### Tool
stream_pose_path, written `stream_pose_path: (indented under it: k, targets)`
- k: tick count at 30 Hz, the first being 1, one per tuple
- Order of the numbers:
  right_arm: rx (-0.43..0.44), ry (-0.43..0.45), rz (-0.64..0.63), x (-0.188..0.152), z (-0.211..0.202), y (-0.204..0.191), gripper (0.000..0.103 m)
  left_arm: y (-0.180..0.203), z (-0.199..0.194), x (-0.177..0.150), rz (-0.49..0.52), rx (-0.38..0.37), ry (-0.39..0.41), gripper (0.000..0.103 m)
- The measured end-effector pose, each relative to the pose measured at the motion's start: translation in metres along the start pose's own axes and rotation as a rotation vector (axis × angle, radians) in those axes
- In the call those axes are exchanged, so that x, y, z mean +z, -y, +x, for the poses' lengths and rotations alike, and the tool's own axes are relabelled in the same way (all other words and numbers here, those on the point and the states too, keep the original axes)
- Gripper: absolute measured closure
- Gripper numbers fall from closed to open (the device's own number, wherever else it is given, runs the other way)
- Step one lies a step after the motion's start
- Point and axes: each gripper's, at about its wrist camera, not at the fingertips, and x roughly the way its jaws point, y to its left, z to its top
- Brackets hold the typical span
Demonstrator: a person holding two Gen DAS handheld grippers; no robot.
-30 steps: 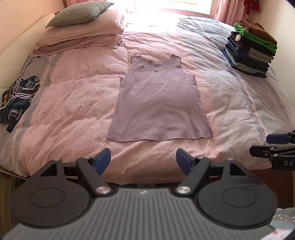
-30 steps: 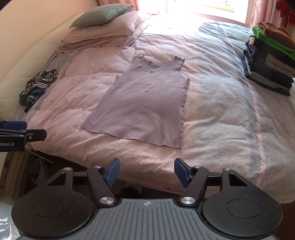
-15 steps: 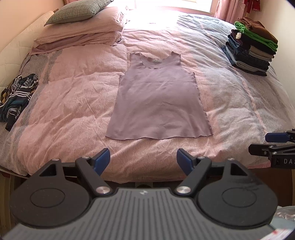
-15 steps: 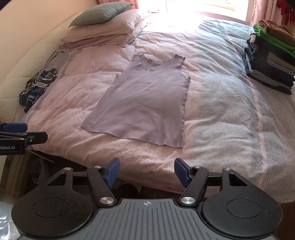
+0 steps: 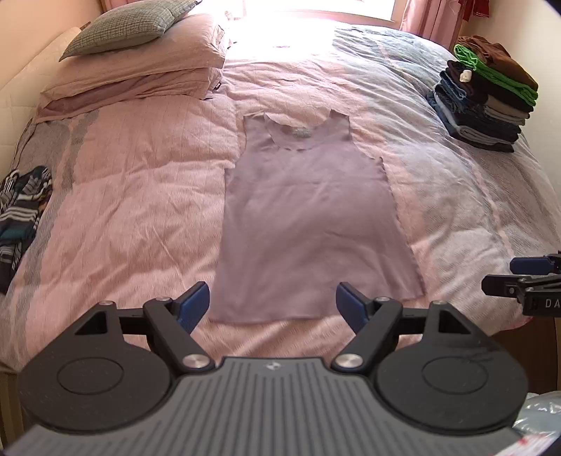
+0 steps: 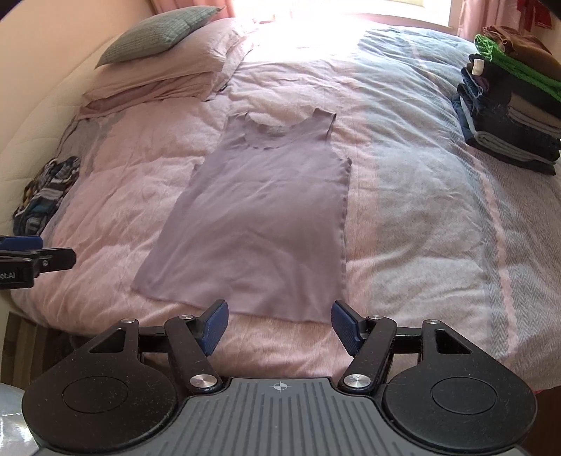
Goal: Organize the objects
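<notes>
Pink-quilted bed (image 5: pixel 133 210), lilac tank top (image 5: pixel 308 217) flat at centre; each view catches other gripper at edge; L gripper (image 5: pixel 271 305) & R gripper (image 6: pixel 278 324) tilted down near hem, jaws wide, empty.

Thin matt cloth tank top (image 5: pixel 308 217), crinkled pink cloth duvet (image 5: pixel 140 210), possibly cotton, matt black gripper plastic

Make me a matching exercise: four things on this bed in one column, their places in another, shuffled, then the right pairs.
Things:
1. tank top
2. folded clothes stack
3. striped garment
4. checked pillow

Places:
A. left edge of the bed, crumpled
B. flat in the middle
C. far right side
D. far left corner, on pink pillows

Pairs: 1-B, 2-C, 3-A, 4-D
</notes>
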Motion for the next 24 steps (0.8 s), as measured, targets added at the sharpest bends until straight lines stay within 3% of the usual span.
stream_pose_path:
  k: [9,16,24]
  targets:
    - [-0.055,-0.02,0.071,0.059,0.055,-0.001,0.041,-0.038,0.068,0.08,0.078,-0.037,-0.036,0.027]
    - [-0.082,-0.087,0.137,0.077,0.1,0.009,0.041,-0.049,0.131,0.112,0.154,-0.068,-0.098,0.027]
    - [-0.093,-0.106,0.087,0.111,0.143,0.041,0.041,-0.066,0.197,0.156,0.188,-0.114,-0.081,0.026]
